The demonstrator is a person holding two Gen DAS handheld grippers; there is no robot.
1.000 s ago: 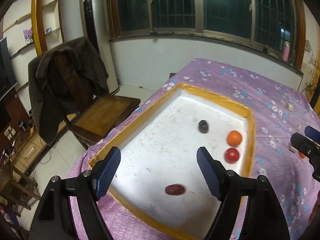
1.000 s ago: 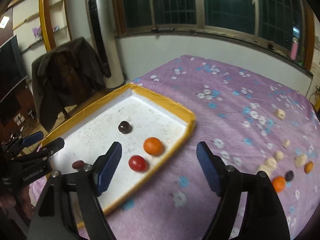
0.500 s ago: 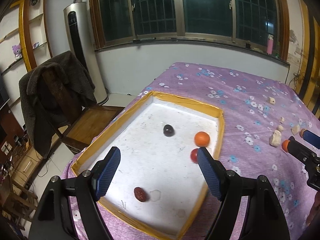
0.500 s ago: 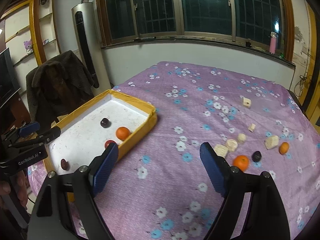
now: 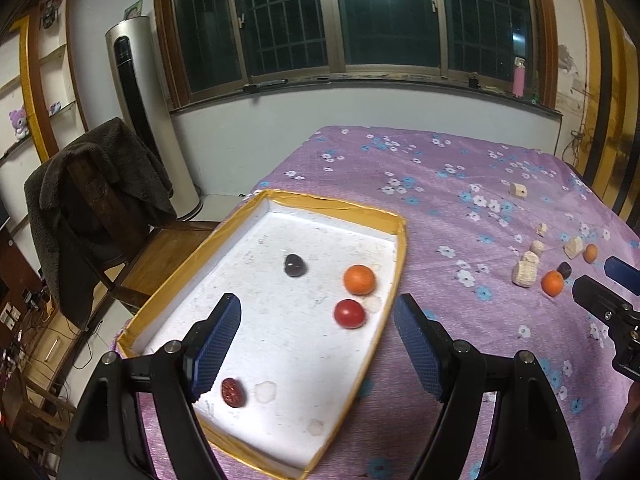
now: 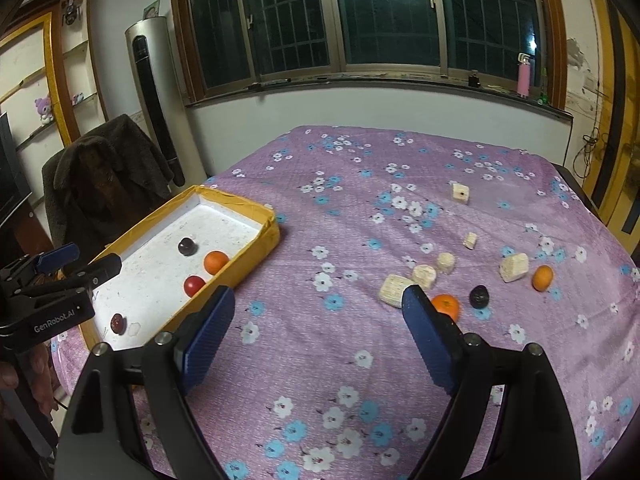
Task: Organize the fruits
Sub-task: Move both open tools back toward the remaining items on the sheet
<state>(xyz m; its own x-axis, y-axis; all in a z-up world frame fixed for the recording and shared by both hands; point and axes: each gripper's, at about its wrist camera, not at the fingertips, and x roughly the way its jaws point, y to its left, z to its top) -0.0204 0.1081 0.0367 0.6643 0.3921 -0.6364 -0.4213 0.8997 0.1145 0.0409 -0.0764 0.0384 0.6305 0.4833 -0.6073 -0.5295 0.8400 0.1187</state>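
A white tray with a yellow rim (image 5: 400, 248) (image 6: 276, 232) sits at the table's left. In it lie an orange (image 5: 359, 279), a red tomato (image 5: 349, 313), a dark plum (image 5: 295, 265) and a red date (image 5: 232, 392). On the purple cloth to the right lie an orange (image 6: 447, 306), a dark plum (image 6: 479, 296) and a small orange (image 6: 542, 278). My left gripper (image 5: 316, 344) is open and empty above the tray. My right gripper (image 6: 316, 332) is open and empty above the cloth, left of the loose fruit.
Several beige foam blocks (image 6: 394, 290) lie among the loose fruit on the flowered cloth (image 6: 360, 216). A wooden chair with a dark coat (image 5: 96, 184) stands left of the table. A tower fan (image 5: 136, 92) and a window are behind.
Both grippers have pulled back and swung right. The tray has shifted left in both views and the loose fruit has come into sight. Both stay open and empty.
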